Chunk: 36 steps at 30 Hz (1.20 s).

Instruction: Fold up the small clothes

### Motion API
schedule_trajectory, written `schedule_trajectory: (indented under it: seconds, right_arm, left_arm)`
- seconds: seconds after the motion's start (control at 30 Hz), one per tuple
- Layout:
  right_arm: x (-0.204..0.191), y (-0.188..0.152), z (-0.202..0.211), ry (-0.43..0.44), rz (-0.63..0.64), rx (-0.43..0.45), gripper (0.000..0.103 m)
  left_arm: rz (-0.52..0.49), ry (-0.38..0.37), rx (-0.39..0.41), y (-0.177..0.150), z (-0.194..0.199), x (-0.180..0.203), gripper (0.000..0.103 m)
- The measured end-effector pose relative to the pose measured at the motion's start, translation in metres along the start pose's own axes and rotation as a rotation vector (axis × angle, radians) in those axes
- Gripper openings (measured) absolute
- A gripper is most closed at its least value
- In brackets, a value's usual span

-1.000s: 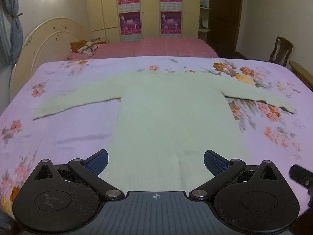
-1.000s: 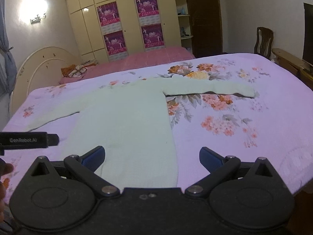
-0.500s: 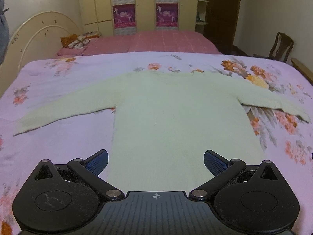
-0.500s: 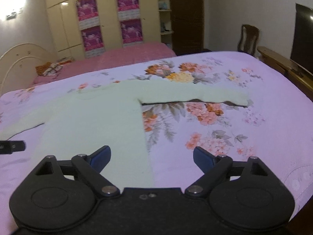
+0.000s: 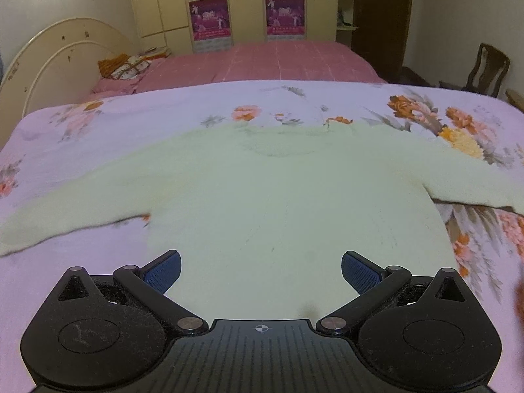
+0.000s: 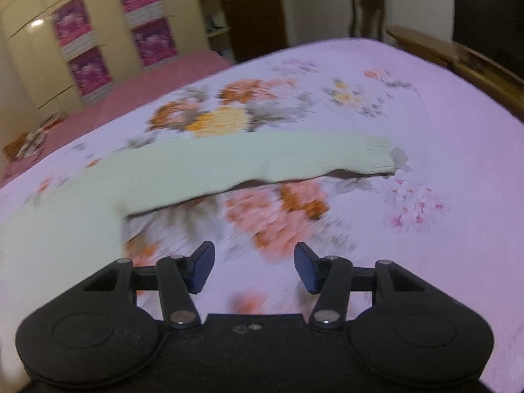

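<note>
The left tool (image 5: 261,270) hangs released at 6 o'clock in its view, its blue-padded jaws spread wide over the lower body of the pale green knitted long-sleeved sweater (image 5: 281,196), pressing nothing. The sweater lies flat, front up, on the lilac bedspread printed with orange and pink flowers (image 5: 108,121), its neckline toward 12 o'clock and sleeves stretched out toward 9 and 3 o'clock. The right tool (image 6: 254,270) has just been closing its jaws; they stand half apart with only flowered bedspread (image 6: 458,124) between them, gripping nothing. Beyond it, toward 12 o'clock, lies the sweater's sleeve (image 6: 262,160), its ribbed cuff at 1 o'clock. Farther off stand a pink-covered bed (image 5: 262,62) and a cream wardrobe with magenta posters (image 5: 249,3).
</note>
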State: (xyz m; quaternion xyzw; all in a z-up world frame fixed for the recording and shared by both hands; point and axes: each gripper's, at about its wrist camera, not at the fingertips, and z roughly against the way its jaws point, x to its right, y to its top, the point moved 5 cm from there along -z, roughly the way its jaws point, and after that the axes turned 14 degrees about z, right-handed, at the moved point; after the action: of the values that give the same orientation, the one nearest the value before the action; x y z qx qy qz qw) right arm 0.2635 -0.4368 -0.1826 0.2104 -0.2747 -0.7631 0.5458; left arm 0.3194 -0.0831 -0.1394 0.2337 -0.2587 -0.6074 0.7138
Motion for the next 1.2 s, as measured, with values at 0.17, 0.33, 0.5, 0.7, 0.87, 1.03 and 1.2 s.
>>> schedule_trajectory:
  seconds: [0.17,0.33,0.5,0.7,0.87,1.03,1.2]
  right_arm:
    - [0.040,0.017,-0.048,-0.027,-0.098,-0.024,0.043]
    - [0.073,0.027,-0.079,-0.012,-0.228,-0.021,0.043]
    - [0.091,0.040,-0.096,-0.038,-0.272,0.016,0.034]
    - [0.094,0.056,-0.108,-0.062,-0.261,0.066,0.005]
    - [0.047,0.086,-0.087,0.011,-0.129,0.181,0.005]
    - [-0.059,0.119,-0.068,0.195,0.054,0.257,0.005]
    - [-0.202,0.113,-0.074,0.406,0.238,0.235,0.005]
  left_arm:
    - [0.002,0.005,-0.017,0.009,-0.035,0.026,0.103]
    - [-0.003,-0.009,-0.021,0.015,-0.057,0.043,0.103]
    - [-0.015,-0.001,-0.025,0.018,-0.075,0.047,0.103]
    - [0.000,0.005,-0.027,0.026,-0.093,0.040,0.103]
    - [0.043,0.004,-0.003,0.043,-0.098,0.024,0.103]
    - [0.116,0.011,0.031,0.069,-0.094,-0.007,0.103]
    - [0.191,0.000,0.045,0.086,-0.093,-0.053,0.103]
